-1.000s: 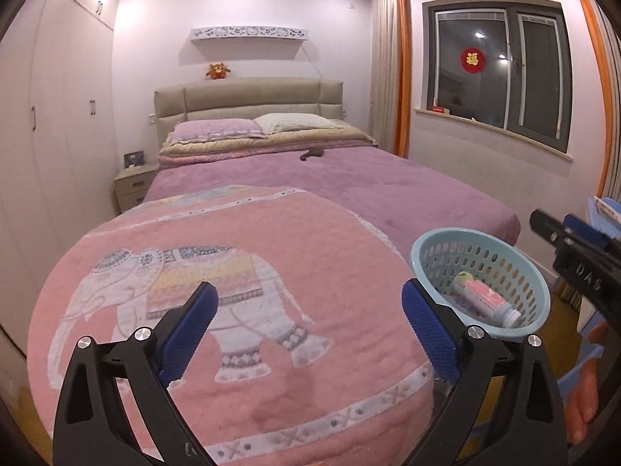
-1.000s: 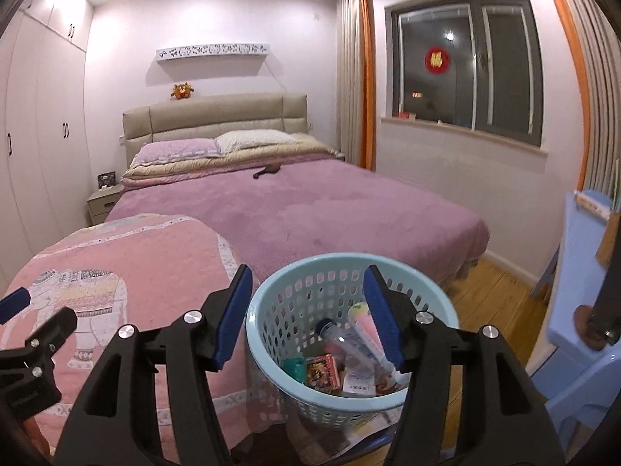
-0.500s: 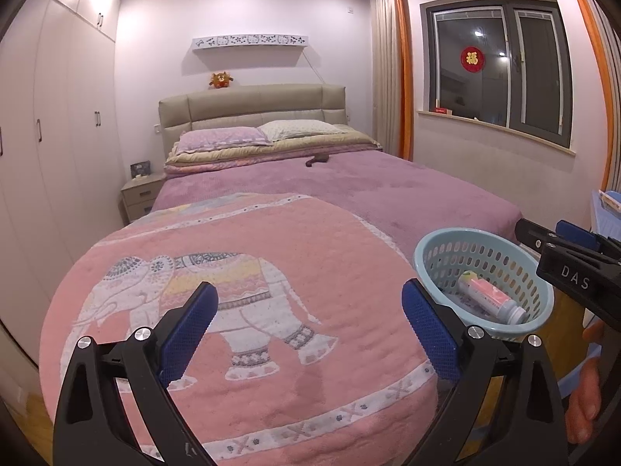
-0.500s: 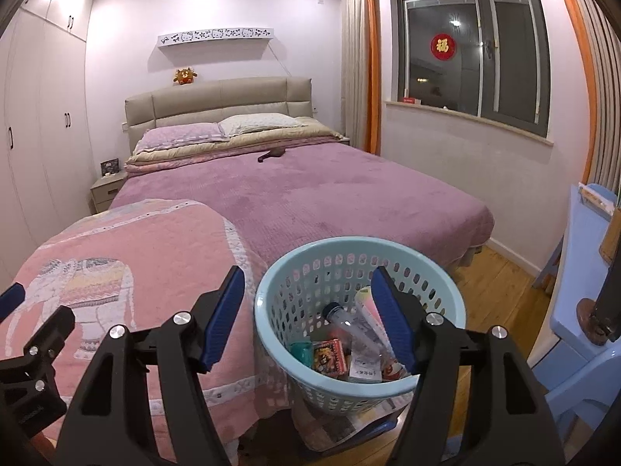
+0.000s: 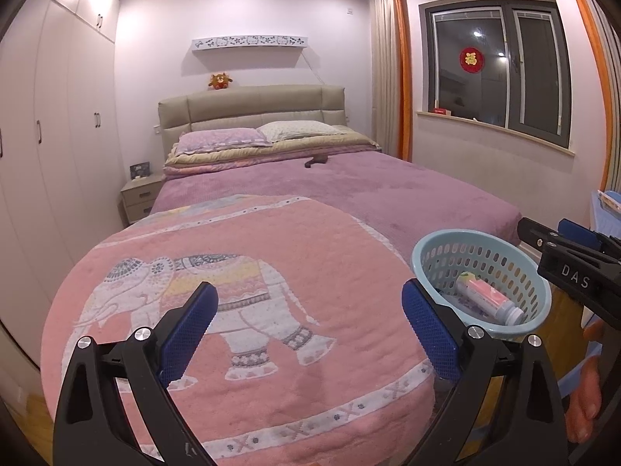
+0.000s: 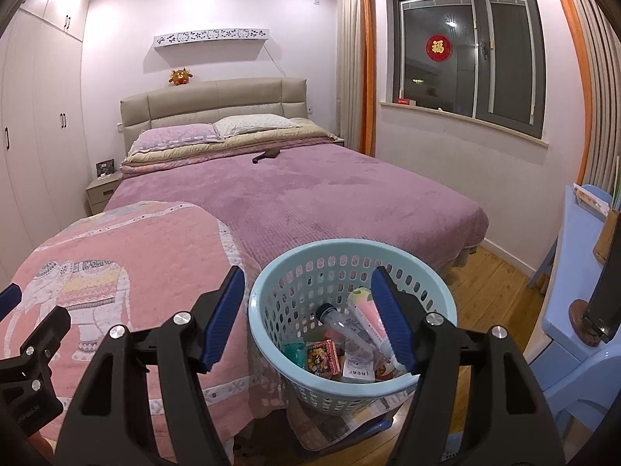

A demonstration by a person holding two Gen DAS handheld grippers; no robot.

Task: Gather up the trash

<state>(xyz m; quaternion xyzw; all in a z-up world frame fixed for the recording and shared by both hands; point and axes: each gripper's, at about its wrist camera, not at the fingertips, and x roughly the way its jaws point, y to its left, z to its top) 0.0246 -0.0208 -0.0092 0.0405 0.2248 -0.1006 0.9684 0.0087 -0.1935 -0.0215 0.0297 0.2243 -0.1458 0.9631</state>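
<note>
A light blue perforated basket (image 6: 287, 272) stands at the foot of the bed, also in the left wrist view (image 5: 434, 250). It holds trash: a pink tube (image 6: 363, 306), a clear bottle (image 6: 341, 324), a red carton (image 6: 321, 354) and other small packs. My right gripper (image 6: 310, 322) is open and empty, held above the basket's near rim. My left gripper (image 5: 310, 330) is open and empty, above the pink elephant blanket (image 5: 233, 272). The pink tube (image 5: 485, 295) shows in the left wrist view too.
A purple bed (image 6: 310, 198) with pillows fills the room; a dark object (image 6: 266, 155) lies on it near the pillows. A blue plastic chair (image 6: 574, 272) stands right, a nightstand (image 5: 139, 198) and wardrobe (image 5: 46, 155) left. Wooden floor (image 6: 500, 272) lies right of the bed.
Both grippers have drawn back and up a little, so the basket and blanket sit lower and smaller in view. Both stay open and empty.
</note>
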